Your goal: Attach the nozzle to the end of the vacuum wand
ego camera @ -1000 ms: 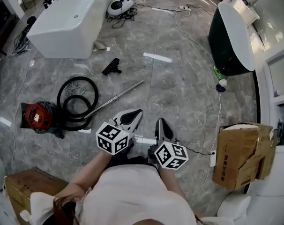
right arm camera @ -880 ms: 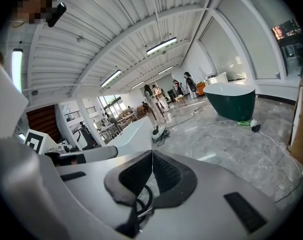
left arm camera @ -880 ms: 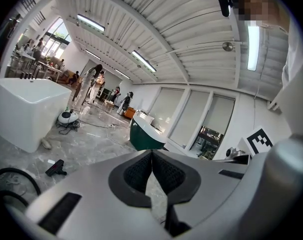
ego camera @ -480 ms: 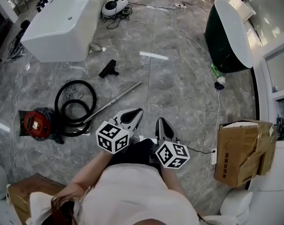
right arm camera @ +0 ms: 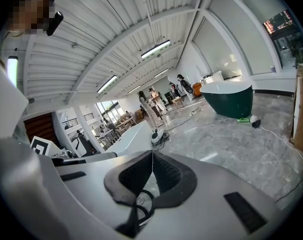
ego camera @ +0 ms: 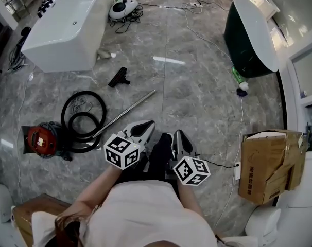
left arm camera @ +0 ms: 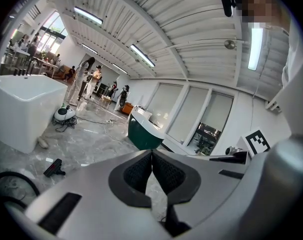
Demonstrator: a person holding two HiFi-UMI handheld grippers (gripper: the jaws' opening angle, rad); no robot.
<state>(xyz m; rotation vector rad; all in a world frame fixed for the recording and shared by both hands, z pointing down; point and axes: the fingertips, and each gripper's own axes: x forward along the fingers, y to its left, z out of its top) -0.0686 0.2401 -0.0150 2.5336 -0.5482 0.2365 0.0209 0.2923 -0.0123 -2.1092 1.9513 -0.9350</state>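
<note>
A black nozzle lies on the grey marble floor, apart from the metal vacuum wand, whose free end points up and right. The wand runs down into a coiled black hose beside the red vacuum body. The nozzle also shows small at the lower left of the left gripper view. My left gripper and right gripper hang side by side in front of the person, above the floor, both shut and empty. The wand's lower end lies just left of the left gripper.
A white bathtub stands at the upper left with a small white machine and cables behind it. A dark green tub is at the upper right. Cardboard boxes sit at the right and the lower left. People stand far off in the hall.
The view has shifted a little forward over the floor; the vacuum, wand and nozzle sit slightly lower-left relative to the grippers. A dark leg or shoe now shows between the grippers. Both jaws stay shut.
</note>
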